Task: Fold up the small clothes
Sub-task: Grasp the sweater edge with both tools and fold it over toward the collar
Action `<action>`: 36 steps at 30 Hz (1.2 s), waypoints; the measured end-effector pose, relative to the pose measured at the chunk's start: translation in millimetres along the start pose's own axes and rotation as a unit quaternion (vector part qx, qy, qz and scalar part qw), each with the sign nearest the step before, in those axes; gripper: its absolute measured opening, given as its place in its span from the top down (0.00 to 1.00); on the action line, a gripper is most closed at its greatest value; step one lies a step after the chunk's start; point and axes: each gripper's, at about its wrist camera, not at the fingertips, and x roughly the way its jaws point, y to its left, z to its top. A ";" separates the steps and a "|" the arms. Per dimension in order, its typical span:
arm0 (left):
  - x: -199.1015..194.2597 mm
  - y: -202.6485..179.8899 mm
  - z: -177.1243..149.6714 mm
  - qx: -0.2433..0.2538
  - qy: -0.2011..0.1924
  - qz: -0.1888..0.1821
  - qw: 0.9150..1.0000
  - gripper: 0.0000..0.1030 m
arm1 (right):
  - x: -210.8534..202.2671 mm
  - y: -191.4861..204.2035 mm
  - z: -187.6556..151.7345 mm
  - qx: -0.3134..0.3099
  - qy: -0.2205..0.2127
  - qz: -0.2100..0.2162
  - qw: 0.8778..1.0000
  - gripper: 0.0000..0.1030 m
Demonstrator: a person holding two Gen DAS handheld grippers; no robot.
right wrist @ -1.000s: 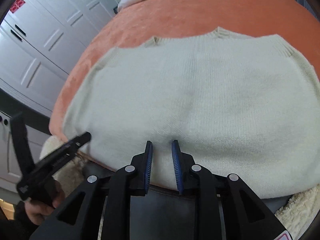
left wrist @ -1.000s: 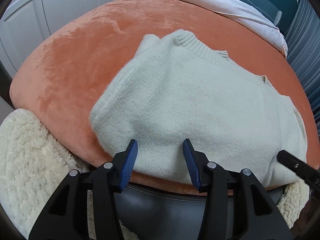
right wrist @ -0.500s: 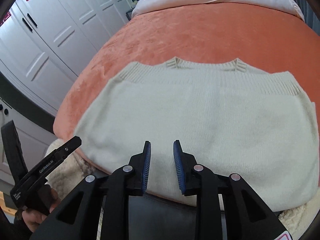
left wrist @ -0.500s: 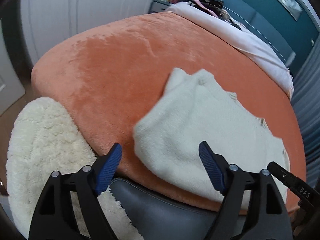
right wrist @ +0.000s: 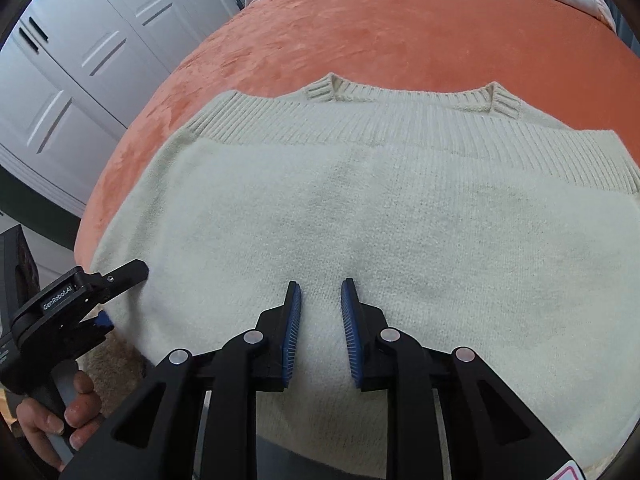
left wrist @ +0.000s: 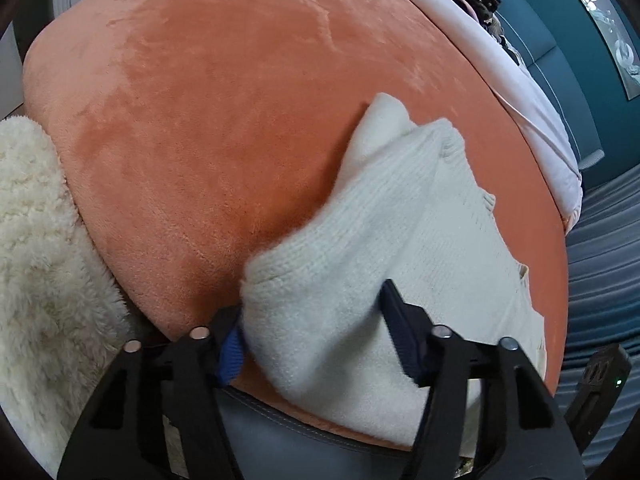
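A cream knit sweater (right wrist: 360,208) lies folded flat on an orange plush blanket (right wrist: 400,36), its ribbed hem at the far side. In the left wrist view the sweater's near left corner (left wrist: 320,312) sits between the wide-open jaws of my left gripper (left wrist: 312,320), one finger under the edge and one on top. That gripper also shows in the right wrist view (right wrist: 116,292) at the sweater's left edge. My right gripper (right wrist: 320,292) rests over the sweater's near middle, jaws partly open, holding nothing.
A fluffy cream rug (left wrist: 36,240) lies at the left below the bed. White wardrobe doors (right wrist: 80,60) stand at the left. A pale pink duvet (left wrist: 500,60) and dark clothes lie at the bed's far end. A grey bed frame edge (left wrist: 288,440) runs below the blanket.
My left gripper opened wide, swung left and came in around the sweater's near left corner. My right gripper drew back a little and stayed slightly open over the sweater.
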 end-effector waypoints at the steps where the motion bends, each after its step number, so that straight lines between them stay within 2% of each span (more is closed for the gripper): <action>1: -5.4 -1.5 1.2 -0.002 -0.001 -0.012 1.000 0.63 | 1.3 0.1 -0.1 0.001 -0.003 0.003 1.000 0.81; 3: -21.8 -11.8 1.9 0.006 -0.013 -0.026 1.000 0.73 | 1.1 0.4 -1.5 0.001 -0.009 0.007 1.000 0.81; 6: -60.8 -51.5 -3.8 0.066 -0.048 -0.062 0.995 0.80 | -1.0 -4.3 -1.9 0.010 -0.014 0.023 1.000 0.81; 9: -94.7 -114.1 -22.7 0.159 -0.069 -0.110 0.979 0.83 | -18.8 -21.4 -3.1 0.058 -0.025 0.064 0.996 0.81; 12: -108.0 -170.4 -52.5 0.247 -0.073 -0.142 0.956 0.83 | -60.8 -48.0 -17.2 0.106 -0.077 0.075 0.989 0.77; 14: -99.6 -204.1 -76.5 0.294 -0.055 -0.166 0.940 0.83 | -88.2 -73.2 -33.1 0.130 -0.103 0.071 0.984 0.73; 17: -62.0 -241.0 -120.2 0.361 -0.006 -0.168 0.917 0.83 | -111.7 -114.7 -61.4 0.172 -0.113 0.051 0.977 0.66; 20: -2.2 -254.9 -163.1 0.421 0.060 -0.128 0.896 0.80 | -122.6 -150.9 -88.2 0.222 -0.112 0.034 0.968 0.64; 21: 13.1 -252.8 -173.2 0.431 0.085 -0.111 0.891 0.78 | -126.1 -158.9 -93.7 0.236 -0.112 0.037 0.965 0.64; 22: 20.6 -247.3 -180.0 0.432 0.098 -0.099 0.891 0.77 | -129.8 -163.5 -97.4 0.244 -0.115 0.042 0.962 0.64; 23: 18.0 -241.8 -181.5 0.435 0.087 -0.101 0.891 0.71 | -135.2 -165.9 -99.4 0.247 -0.120 0.047 0.960 0.62; 24: 11.1 -237.9 -182.2 0.447 0.078 -0.109 0.884 0.57 | -139.2 -165.7 -99.3 0.247 -0.124 0.053 0.960 0.52; 25: 2.3 -234.6 -183.3 0.467 0.074 -0.115 0.874 0.49 | -141.9 -165.2 -97.7 0.245 -0.128 0.063 0.959 0.40; 27: -15.9 -224.9 -183.7 0.492 0.047 -0.110 0.862 0.20 | -141.6 -159.3 -88.1 0.237 -0.134 0.095 0.957 0.28; 28: -23.3 -217.8 -182.6 0.498 0.028 -0.093 0.862 0.13 | -138.7 -154.2 -81.6 0.234 -0.131 0.112 0.957 0.25; 29: -28.9 -210.6 -181.6 0.499 0.017 -0.081 0.863 0.11 | -133.7 -150.1 -74.8 0.230 -0.125 0.124 0.957 0.23; 31: -30.9 -196.5 -173.4 0.494 0.019 -0.060 0.867 0.11 | -123.0 -141.2 -64.0 0.224 -0.109 0.142 0.958 0.21; 34: -20.8 -178.9 -159.3 0.469 0.027 -0.003 0.883 0.11 | -103.1 -125.4 -50.0 0.210 -0.071 0.154 0.963 0.20; 36: -15.6 -166.4 -148.5 0.444 0.044 0.008 0.895 0.11 | -91.4 -109.7 -42.5 0.191 -0.053 0.144 0.969 0.19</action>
